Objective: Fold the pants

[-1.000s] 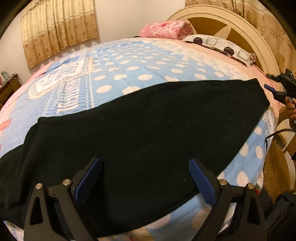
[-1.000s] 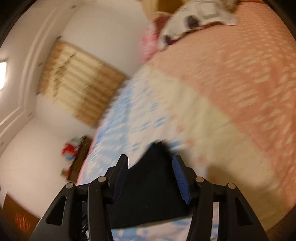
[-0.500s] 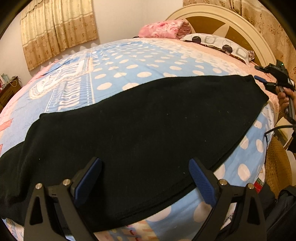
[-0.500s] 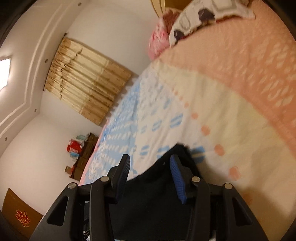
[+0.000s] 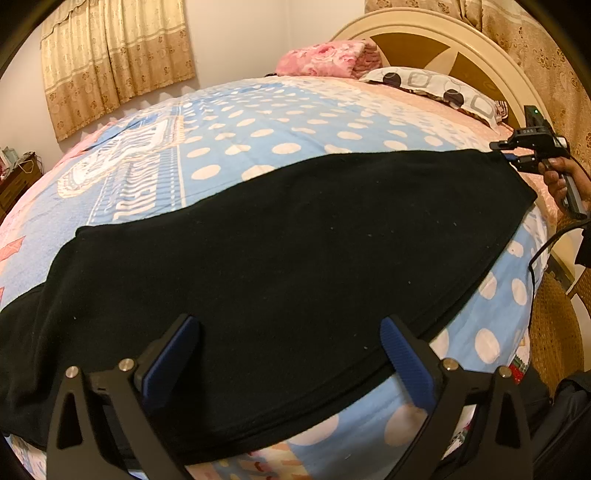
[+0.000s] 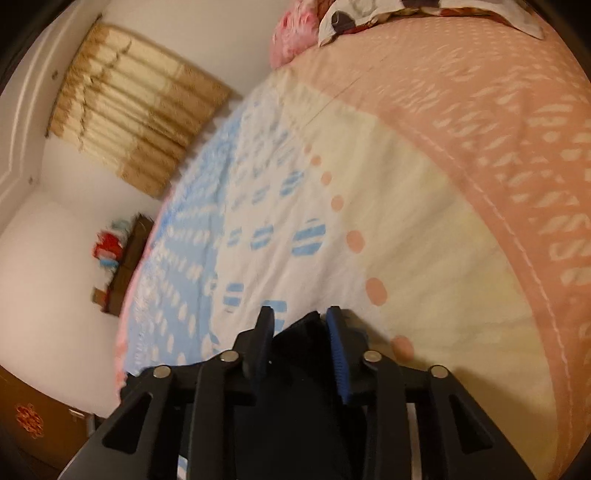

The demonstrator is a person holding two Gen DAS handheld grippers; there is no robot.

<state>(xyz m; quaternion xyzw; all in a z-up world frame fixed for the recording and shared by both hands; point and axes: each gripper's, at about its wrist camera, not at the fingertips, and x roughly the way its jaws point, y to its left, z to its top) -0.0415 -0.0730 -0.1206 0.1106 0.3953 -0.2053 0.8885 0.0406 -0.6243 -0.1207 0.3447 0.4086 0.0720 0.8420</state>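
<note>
Right hand-held gripper we see nearly closed around the pants corner; left hand-held gripper gapes wide above them.

pants: plain black, flecked with a few pale lint specks
bedspread: light blue with white polka dots; a white printed panel on the far side; a cream band with peach dots and blue-striped circles; a salmon-pink border with pale dashes
pillow: white with grey squares and dark circles
folded blanket: pink floral
headboard: cream frame, tan-brown panels
curtains: beige-gold with a small floral print
wall: off-white
left gripper: black frame, blue ribbed pads
right gripper: black frame, blue ribbed pads
</note>
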